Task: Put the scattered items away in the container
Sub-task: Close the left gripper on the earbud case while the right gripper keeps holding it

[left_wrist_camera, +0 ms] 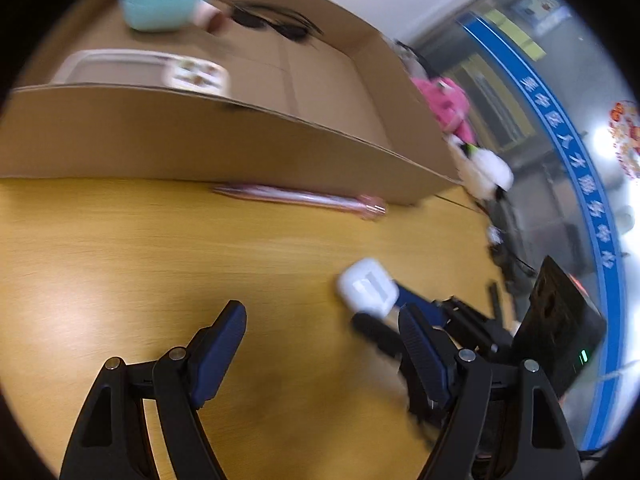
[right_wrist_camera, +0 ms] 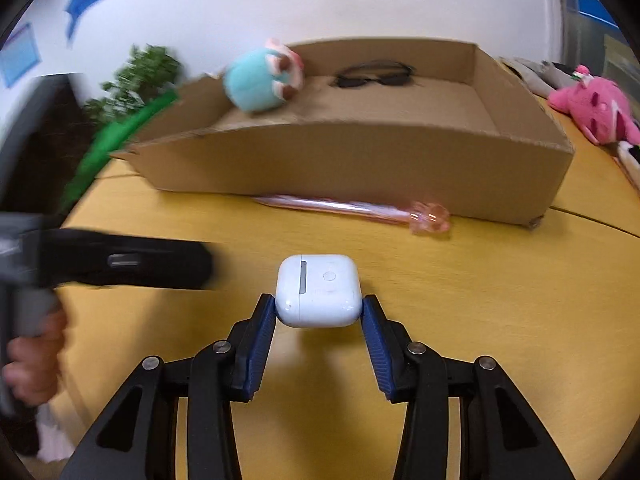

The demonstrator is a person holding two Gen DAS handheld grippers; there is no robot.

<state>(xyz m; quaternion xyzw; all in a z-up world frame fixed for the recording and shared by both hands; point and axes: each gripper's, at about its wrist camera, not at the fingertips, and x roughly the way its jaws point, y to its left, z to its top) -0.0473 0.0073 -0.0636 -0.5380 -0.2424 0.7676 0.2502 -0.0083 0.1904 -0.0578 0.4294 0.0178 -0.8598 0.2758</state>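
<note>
The right gripper is closed on the white earbud case, its blue pads pressing the case's two sides just above the yellow table. Bare tabletop lies open ahead of it as far as the pink pen, which lies along the foot of the cardboard box. To its right the table is free up to a seam near the box's corner; to its left the left gripper's dark, blurred finger reaches in, with a hand on its grip at the frame's edge.

The left gripper stands open with nothing between its fingers, over bare table. Ahead of it the box's near wall crosses the whole view, the pen at its base; ahead and to its right is the earbud case, smeared by motion.

Inside the box, beyond the right gripper, are a light-blue plush toy at the far left and dark sunglasses by the back wall. The left wrist view adds a flat white tray-like item, too blurred to identify.

Right of the box lie a pink plush and a white plush, both cut off. Green foliage left of the box is blurred.
</note>
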